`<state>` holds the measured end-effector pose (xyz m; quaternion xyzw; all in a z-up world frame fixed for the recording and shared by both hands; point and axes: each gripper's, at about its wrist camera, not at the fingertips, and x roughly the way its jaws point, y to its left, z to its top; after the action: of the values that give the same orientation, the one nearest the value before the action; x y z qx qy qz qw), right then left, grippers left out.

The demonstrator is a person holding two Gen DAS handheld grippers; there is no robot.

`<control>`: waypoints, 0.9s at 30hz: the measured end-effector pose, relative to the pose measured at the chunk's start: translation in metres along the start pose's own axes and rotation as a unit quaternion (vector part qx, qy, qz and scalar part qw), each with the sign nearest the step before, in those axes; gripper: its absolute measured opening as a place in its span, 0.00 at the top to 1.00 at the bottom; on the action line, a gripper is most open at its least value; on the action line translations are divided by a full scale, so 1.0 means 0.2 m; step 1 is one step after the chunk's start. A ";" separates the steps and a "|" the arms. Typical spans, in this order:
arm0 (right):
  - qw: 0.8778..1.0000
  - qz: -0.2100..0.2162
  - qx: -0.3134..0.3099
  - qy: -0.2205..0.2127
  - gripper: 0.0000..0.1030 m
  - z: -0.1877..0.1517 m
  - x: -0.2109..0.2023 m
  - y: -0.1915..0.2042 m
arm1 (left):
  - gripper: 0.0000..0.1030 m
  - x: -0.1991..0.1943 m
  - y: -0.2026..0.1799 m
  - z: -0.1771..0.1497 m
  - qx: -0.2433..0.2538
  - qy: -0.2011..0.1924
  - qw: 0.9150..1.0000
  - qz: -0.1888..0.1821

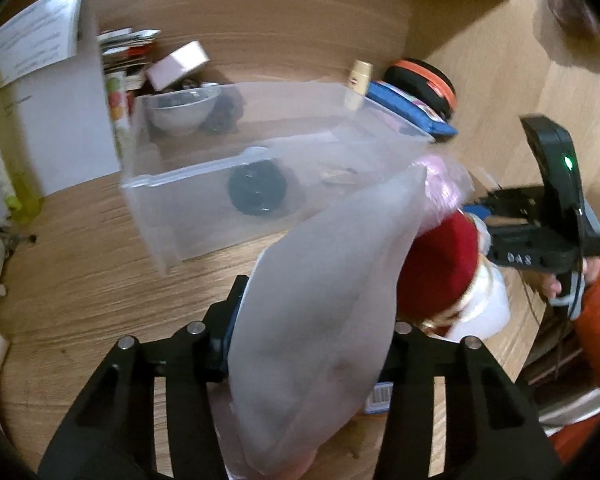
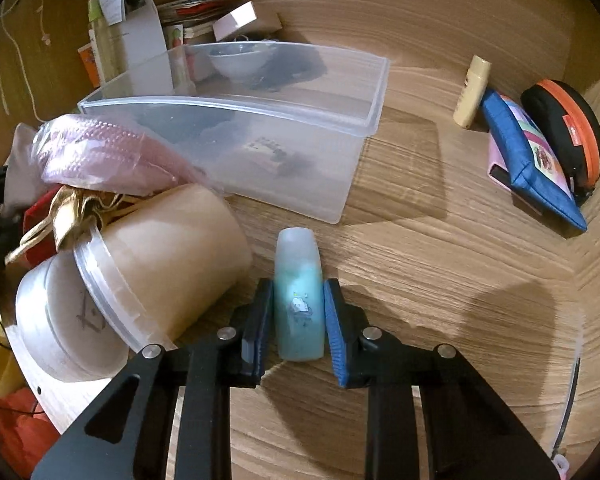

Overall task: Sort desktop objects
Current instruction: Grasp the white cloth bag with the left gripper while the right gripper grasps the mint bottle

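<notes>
Right hand-held gripper (image 2: 299, 312) pinches a small translucent bottle (image 2: 299, 300), pale cap, teal liquid inside. Left hand-held gripper (image 1: 308, 344) clamps a frosted, soft pouch (image 1: 320, 320).

A frosted pouch (image 1: 312, 320) hid the left hand-held gripper's (image 1: 306, 344) fingertips; the clear bin's (image 1: 204, 184) contents were blurred beyond telling.

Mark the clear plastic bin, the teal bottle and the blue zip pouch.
clear plastic bin (image 2: 356, 168), right wrist view, near side wall
teal bottle (image 2: 299, 300), right wrist view, mid body
blue zip pouch (image 2: 512, 140), right wrist view, blue fabric edge
</notes>
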<state>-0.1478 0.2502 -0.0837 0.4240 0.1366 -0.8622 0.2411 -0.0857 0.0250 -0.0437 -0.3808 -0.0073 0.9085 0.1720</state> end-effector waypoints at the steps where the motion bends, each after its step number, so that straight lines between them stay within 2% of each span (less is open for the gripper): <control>1: 1.000 -0.002 0.002 -0.001 0.78 0.00 0.00 0.00 | 0.57 -0.01 0.02 0.00 -0.006 -0.001 1.000 0.003; 5: 1.000 0.001 0.026 -0.009 0.78 -0.02 -0.04 -0.05 | 0.60 -0.05 0.08 0.02 -0.025 -0.009 1.000 0.011; 12: 0.998 0.004 0.061 -0.035 0.78 -0.02 -0.13 -0.12 | 0.60 -0.19 0.13 0.09 -0.039 -0.045 0.998 0.020; 27: 0.992 0.018 0.063 -0.109 0.78 0.08 -0.37 -0.12 | 0.60 -0.31 0.18 0.28 -0.060 -0.096 0.993 0.013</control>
<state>-0.1322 0.2858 -0.0150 0.3442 0.0472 -0.9058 0.2426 -0.0955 -0.0218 0.0343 -0.3011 -0.0730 0.9411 0.1355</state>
